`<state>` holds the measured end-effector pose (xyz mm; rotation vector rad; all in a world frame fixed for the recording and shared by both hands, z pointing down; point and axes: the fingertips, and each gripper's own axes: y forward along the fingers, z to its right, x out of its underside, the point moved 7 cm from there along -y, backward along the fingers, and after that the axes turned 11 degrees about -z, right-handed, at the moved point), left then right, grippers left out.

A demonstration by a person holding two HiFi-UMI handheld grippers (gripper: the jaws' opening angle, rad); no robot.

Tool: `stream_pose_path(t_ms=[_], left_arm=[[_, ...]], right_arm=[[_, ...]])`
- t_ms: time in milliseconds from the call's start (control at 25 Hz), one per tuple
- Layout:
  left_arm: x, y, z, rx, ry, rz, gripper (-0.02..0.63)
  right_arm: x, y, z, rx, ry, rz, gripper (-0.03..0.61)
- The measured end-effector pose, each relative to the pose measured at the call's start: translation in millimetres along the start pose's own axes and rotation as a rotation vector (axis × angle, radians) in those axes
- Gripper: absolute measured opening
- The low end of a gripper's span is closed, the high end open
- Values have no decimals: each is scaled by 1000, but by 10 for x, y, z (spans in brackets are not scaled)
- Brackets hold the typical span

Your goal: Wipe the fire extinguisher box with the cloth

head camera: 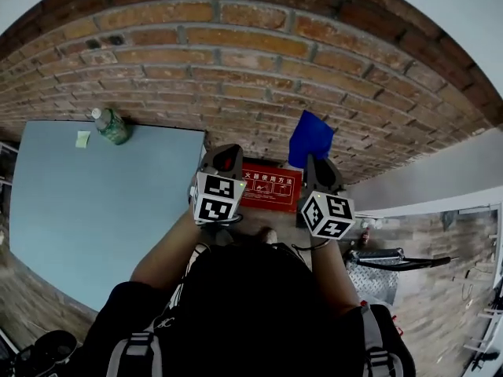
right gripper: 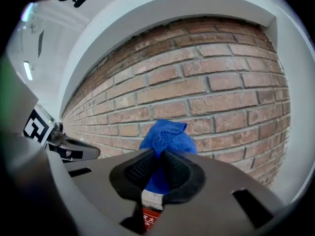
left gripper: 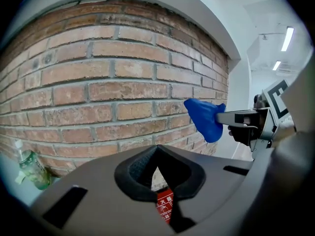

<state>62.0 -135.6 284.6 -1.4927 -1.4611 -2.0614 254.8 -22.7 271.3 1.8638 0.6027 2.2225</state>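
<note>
The right gripper's [right gripper: 160,157] jaws were pinched shut on the blue cloth [right gripper: 166,135], which bunched above the tips. The left gripper's [left gripper: 156,154] jaws were closed on nothing. The red box [head camera: 269,188] sat below both, against the brick wall [head camera: 236,61]. A good wipe would need the cloth lowered and pressed flat on the lid. The lid's white Chinese print was too small to read fully.

Red brick wall [head camera: 236,61] under a white soffit [right gripper: 172,9], pale blue table [head camera: 94,203] at left, strip lights [left gripper: 288,38] overhead.
</note>
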Motion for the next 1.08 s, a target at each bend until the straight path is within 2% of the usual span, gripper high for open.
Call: stream_pose_path(t_ms=[240, 440, 600, 800, 1080], left_arm=[[-287, -58, -15, -44, -6, 66, 6], [-326, 39, 36, -48, -14, 53, 6], [-380, 81, 119, -45, 12, 55, 6], [-442, 120, 182, -17, 0, 57, 6], [-454, 147, 274, -36, 23, 56, 6]], right_arm=[[-60, -20, -1, -40, -71, -12, 48], [-126, -61, 63, -50, -70, 5, 48], [-153, -59, 126, -49, -62, 15, 48], [-166, -70, 161, -51, -59, 20, 48], [-167, -118, 197, -73, -76, 28, 48]])
